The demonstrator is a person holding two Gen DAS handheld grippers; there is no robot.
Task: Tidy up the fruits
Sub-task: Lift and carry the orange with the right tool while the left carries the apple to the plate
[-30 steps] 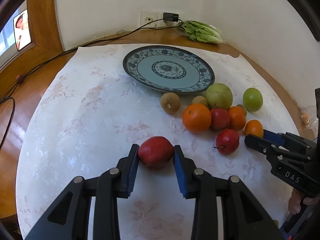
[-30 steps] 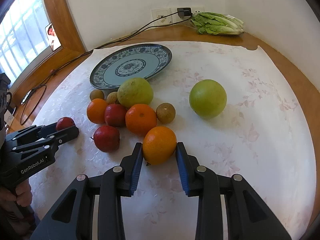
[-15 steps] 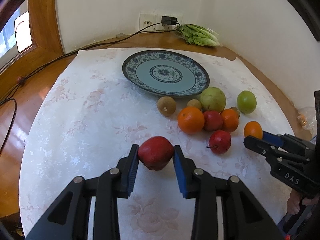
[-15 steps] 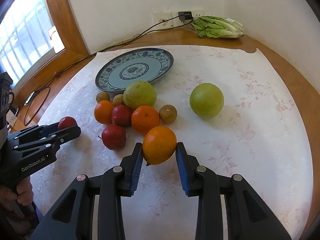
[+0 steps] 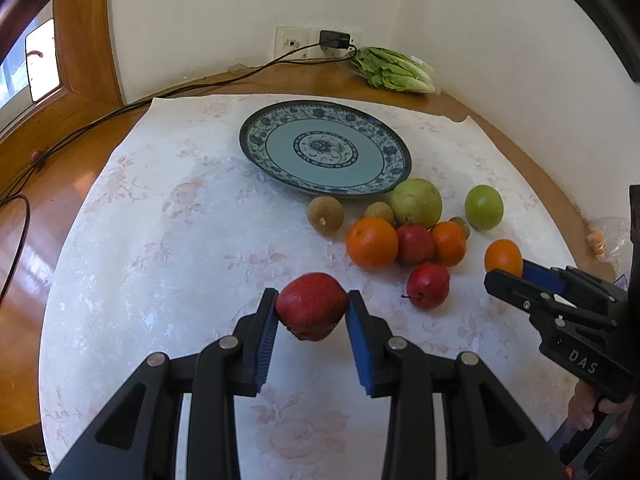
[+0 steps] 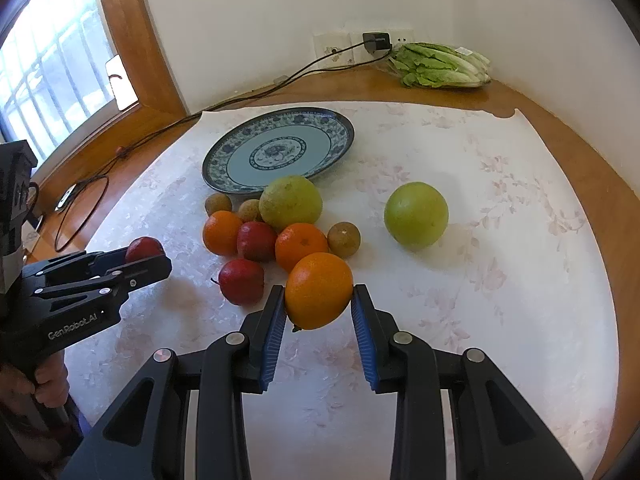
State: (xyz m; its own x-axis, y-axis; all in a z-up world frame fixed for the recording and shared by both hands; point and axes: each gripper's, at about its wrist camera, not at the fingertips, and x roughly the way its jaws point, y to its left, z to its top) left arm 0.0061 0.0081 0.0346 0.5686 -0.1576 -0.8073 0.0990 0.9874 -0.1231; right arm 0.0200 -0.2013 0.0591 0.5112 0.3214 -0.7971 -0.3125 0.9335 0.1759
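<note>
The left tool (image 5: pixel 311 307) is clamped on a red apple (image 5: pixel 311 305), the right tool (image 6: pixel 319 298) on an orange (image 6: pixel 319 290), both above the worktop (image 6: pixel 500 320). Next, I think, carry them to the empty plate (image 6: pixel 340 130).

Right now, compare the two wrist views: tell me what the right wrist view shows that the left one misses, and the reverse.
Only the right wrist view shows the barred window and the person's hand on the left gripper's handle.

Only the left wrist view shows the crumpled plastic bag at the table's right edge.

Both show the blue patterned plate, the lettuce, the fruit pile, the red apple clamped by the left gripper and the orange clamped by the right gripper.
</note>
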